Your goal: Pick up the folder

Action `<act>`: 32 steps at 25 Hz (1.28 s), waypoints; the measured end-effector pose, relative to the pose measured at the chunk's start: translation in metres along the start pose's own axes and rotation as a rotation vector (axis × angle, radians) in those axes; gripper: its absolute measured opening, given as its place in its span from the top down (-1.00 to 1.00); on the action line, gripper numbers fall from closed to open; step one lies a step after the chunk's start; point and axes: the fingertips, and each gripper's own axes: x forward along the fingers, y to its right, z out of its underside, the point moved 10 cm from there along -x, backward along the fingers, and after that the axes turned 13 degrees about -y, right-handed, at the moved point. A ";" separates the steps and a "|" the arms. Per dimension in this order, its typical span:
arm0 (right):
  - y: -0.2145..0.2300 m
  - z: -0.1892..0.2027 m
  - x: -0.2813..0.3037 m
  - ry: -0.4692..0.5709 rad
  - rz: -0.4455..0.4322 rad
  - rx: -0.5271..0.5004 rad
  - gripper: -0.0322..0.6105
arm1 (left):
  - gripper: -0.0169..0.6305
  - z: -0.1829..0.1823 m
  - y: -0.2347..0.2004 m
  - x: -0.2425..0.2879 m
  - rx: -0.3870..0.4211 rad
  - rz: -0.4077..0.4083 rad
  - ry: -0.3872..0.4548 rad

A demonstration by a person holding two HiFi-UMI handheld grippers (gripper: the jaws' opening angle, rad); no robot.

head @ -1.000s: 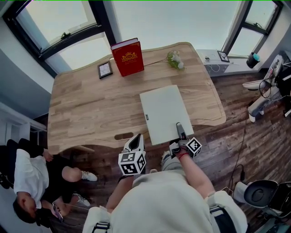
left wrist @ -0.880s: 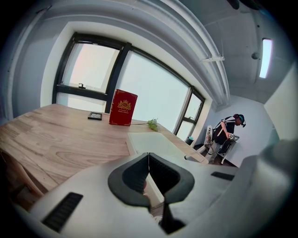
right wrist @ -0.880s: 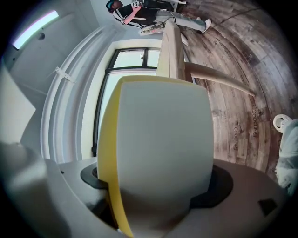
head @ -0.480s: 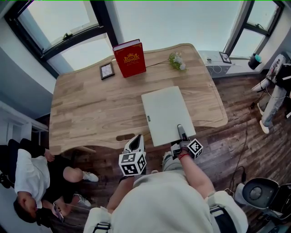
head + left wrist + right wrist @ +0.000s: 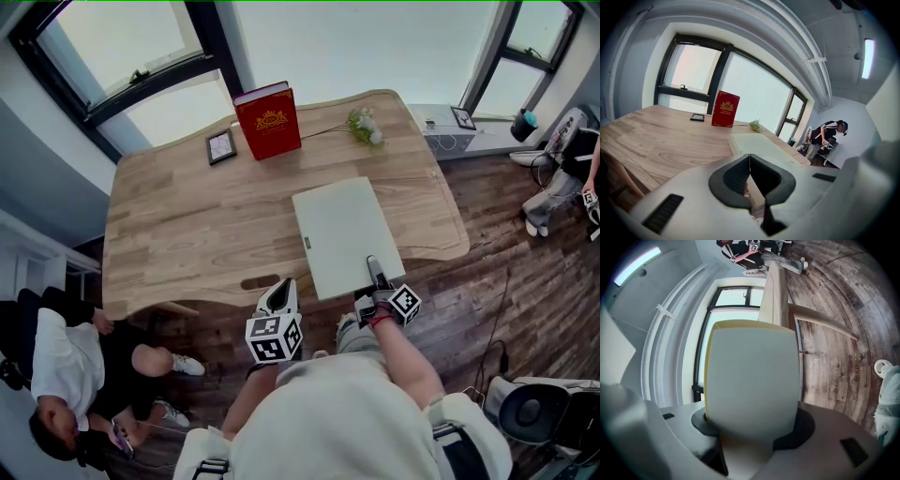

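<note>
The pale folder (image 5: pixel 342 234) lies flat on the counter (image 5: pixel 178 225), slightly overhanging its near edge. It looks light, stiff and smooth, so it may tip from an edge hold. The right gripper (image 5: pixel 376 274) has just been closing and now clamps that near edge. The left gripper (image 5: pixel 278 298) is clenched, empty.

No legible text or labels.
</note>
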 end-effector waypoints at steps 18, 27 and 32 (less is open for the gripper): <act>-0.019 0.019 -0.036 -0.007 -0.068 -0.021 0.03 | 0.88 0.011 0.008 -0.014 0.051 0.057 -0.015; -0.031 0.030 -0.066 -0.001 -0.104 -0.044 0.03 | 0.88 0.018 0.013 -0.026 0.074 0.090 -0.011; -0.040 0.040 -0.086 0.003 -0.120 -0.057 0.03 | 0.88 0.023 0.015 -0.032 0.079 0.101 -0.007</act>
